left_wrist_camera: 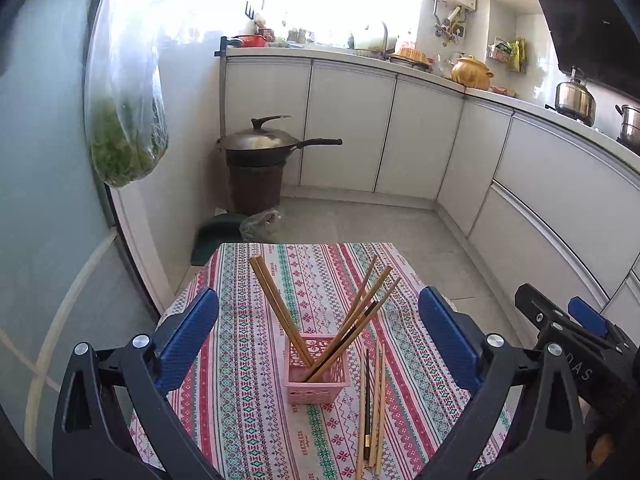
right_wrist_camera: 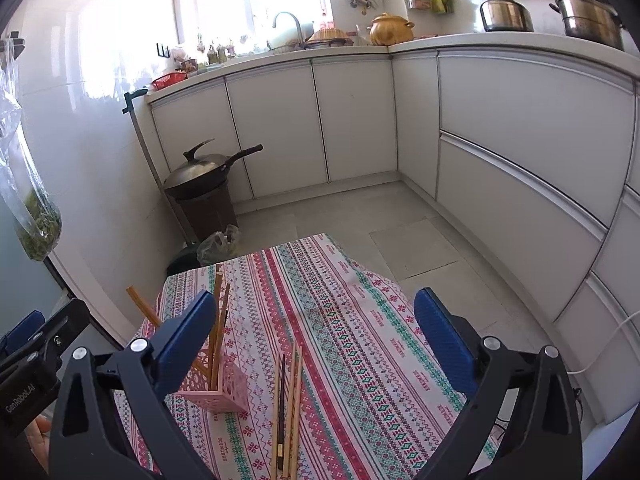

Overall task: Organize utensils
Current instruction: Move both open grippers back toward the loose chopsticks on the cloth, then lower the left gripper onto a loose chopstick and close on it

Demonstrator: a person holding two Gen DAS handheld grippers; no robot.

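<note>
On a small table covered with a patterned cloth (left_wrist_camera: 248,400) stands a pink basket (left_wrist_camera: 316,372) with several chopsticks (left_wrist_camera: 280,308) already leaning out of it, some to the far left and some to the far right. Just to its right, four or so loose chopsticks (left_wrist_camera: 374,404) lie flat on the cloth in a tidy bundle, lined up near to far. That likely makes them the ones left to sort, so the job looks partly done. The left gripper (left_wrist_camera: 318,340) hangs above the basket with its jaws wide and nothing between them. The right gripper (right_wrist_camera: 316,344) is equally wide and empty, with the loose bundle lying between its blue pads (right_wrist_camera: 440,332) farther down, which suits it for the next pickup. The left view shows the basket's inside and how the sticks cross. The right view hides part of the basket behind its left pad but shows the bare right half of the cloth.
</note>
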